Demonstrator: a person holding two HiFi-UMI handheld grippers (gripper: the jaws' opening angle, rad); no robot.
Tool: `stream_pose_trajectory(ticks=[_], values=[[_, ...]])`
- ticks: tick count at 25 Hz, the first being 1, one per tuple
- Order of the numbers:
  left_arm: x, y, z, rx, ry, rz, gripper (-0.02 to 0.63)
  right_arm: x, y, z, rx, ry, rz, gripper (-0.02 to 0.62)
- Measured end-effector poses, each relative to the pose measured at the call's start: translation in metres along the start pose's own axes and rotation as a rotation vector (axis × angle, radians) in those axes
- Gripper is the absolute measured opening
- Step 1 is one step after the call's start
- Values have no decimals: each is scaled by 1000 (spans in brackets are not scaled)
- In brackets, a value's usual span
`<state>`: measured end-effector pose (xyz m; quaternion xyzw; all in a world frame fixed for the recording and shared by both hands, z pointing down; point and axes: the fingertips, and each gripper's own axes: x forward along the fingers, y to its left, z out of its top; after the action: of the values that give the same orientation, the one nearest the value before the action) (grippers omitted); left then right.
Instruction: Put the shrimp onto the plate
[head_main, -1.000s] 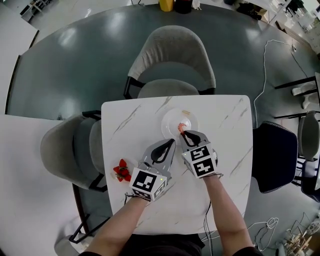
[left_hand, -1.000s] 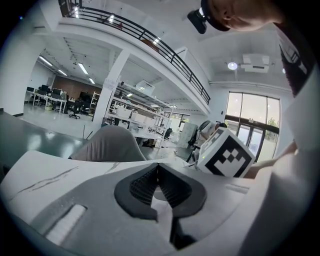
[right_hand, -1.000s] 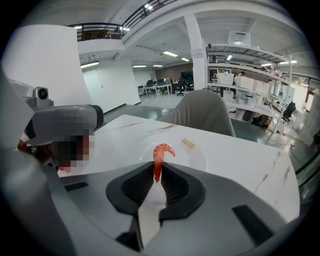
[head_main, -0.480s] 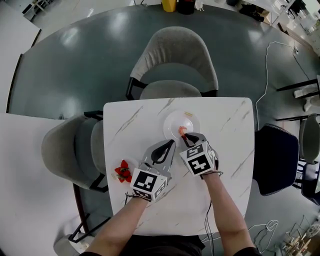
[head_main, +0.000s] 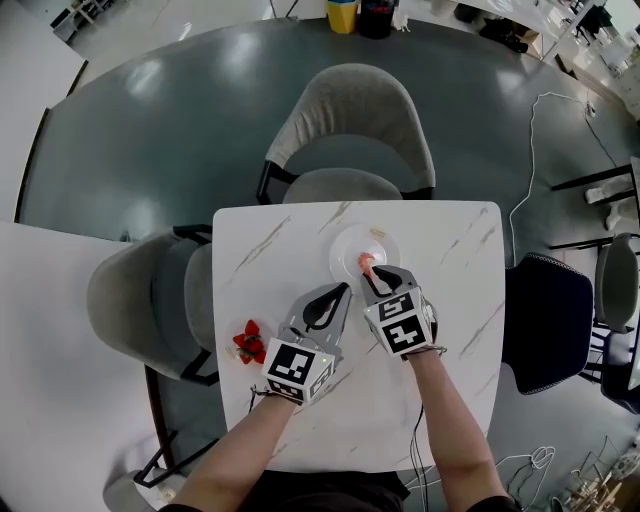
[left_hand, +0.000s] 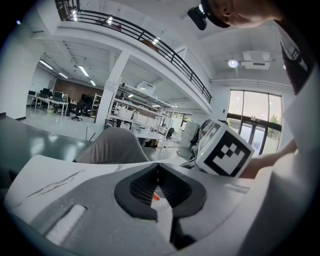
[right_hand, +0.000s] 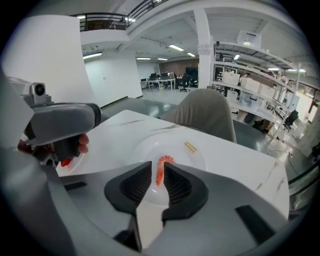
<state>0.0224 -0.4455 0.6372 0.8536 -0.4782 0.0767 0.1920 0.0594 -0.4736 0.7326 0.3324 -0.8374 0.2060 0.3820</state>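
Right tool (right_hand: 158, 169), closed on the light, soft, slippery shrimp (right_hand: 161, 162) near its tail, at 6 o'clock over the plate (right_hand: 201, 158).

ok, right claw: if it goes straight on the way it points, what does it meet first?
The plate, most likely: the right claw, shut on the shrimp, points onto its white surface. Its height above the plate is unclear.

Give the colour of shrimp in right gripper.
Orange-pink: the small curved shrimp; best in right gripper view.
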Motion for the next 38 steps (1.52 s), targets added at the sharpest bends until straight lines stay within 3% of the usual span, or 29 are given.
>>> stream_pose_trajectory(ticks=[3,8,14,28,38], values=[[-5,-6,4,6,5,-6,8,-21,4,11,30,-69,-11,72],[-18,-28,17,4,15,-52,9,-71,16,33,83,-243,-6,3],[-57,-63,43,9,30,-96,8,-138,47,56,127,-397,-18,3],[-177,-122,124,57,-87,-154,8,-290,136,94,169,-645,-126,2],[-260,-154,141,98,-123,-226,8,-350,211,94,161,-712,-166,2]])
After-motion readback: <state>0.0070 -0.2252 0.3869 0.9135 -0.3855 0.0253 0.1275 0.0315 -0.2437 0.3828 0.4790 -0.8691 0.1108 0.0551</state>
